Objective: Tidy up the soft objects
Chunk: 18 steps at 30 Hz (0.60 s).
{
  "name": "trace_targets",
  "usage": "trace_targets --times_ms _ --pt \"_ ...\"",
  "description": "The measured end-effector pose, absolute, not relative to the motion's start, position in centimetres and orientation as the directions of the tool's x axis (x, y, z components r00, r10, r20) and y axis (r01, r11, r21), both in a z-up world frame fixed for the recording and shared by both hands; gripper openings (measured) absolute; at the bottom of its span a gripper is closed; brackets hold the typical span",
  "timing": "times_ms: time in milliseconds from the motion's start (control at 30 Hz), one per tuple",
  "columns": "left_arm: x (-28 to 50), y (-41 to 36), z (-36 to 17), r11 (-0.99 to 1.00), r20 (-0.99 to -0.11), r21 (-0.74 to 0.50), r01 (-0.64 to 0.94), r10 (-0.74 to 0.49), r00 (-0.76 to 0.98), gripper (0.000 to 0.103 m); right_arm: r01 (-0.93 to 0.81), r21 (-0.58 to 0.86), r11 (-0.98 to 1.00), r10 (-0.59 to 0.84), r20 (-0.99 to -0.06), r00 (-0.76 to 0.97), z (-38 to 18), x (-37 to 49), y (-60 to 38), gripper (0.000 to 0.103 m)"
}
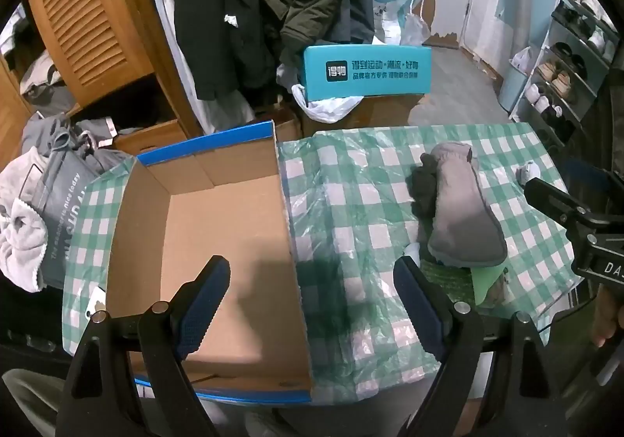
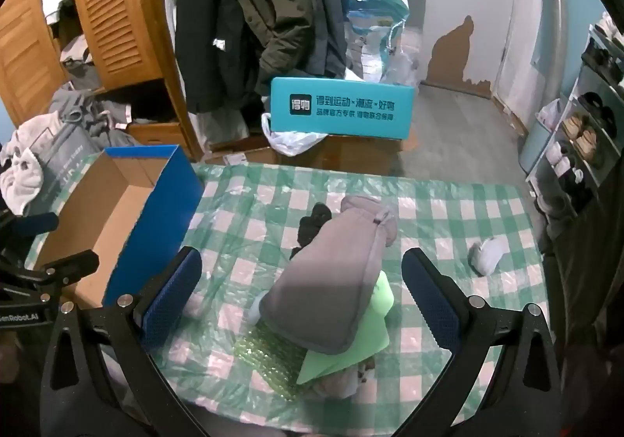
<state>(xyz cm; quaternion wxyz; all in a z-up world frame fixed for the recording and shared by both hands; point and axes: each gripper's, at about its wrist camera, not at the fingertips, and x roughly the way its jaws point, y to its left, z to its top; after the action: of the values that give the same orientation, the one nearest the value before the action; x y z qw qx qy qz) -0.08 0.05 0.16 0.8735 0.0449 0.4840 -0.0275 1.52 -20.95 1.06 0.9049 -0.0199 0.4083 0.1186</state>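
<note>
A pile of soft things lies on the green checked tablecloth [image 2: 448, 211]: a grey plush slipper [image 2: 331, 281] on top, a dark fuzzy item [image 2: 312, 226] behind it, a light green cloth [image 2: 374, 335] and a green sparkly piece [image 2: 269, 355] underneath. The pile also shows in the left wrist view, with the grey slipper [image 1: 464, 211] on top. An open blue cardboard box [image 1: 210, 234] stands at the table's left and is empty. My left gripper [image 1: 312, 300] is open over the box's right wall. My right gripper [image 2: 300, 292] is open, its fingers either side of the pile.
A small white-grey item [image 2: 487, 253] lies on the cloth at the right. A teal box [image 2: 339, 105] stands behind the table. Hanging coats [image 2: 273, 8] and a wooden wardrobe [image 2: 113, 8] are behind. A shoe rack [image 2: 585, 133] is at the right, heaped clothes [image 1: 39, 203] at the left.
</note>
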Motion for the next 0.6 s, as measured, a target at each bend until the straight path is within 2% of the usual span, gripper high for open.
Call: trace_targets --times_ms 600 --pt "0.01 -0.11 0.67 0.994 -0.844 0.042 0.104 -0.02 0.535 0.087 -0.234 0.053 0.971 0.194 -0.745 0.638 1.13 1.51 -20.94 0.101"
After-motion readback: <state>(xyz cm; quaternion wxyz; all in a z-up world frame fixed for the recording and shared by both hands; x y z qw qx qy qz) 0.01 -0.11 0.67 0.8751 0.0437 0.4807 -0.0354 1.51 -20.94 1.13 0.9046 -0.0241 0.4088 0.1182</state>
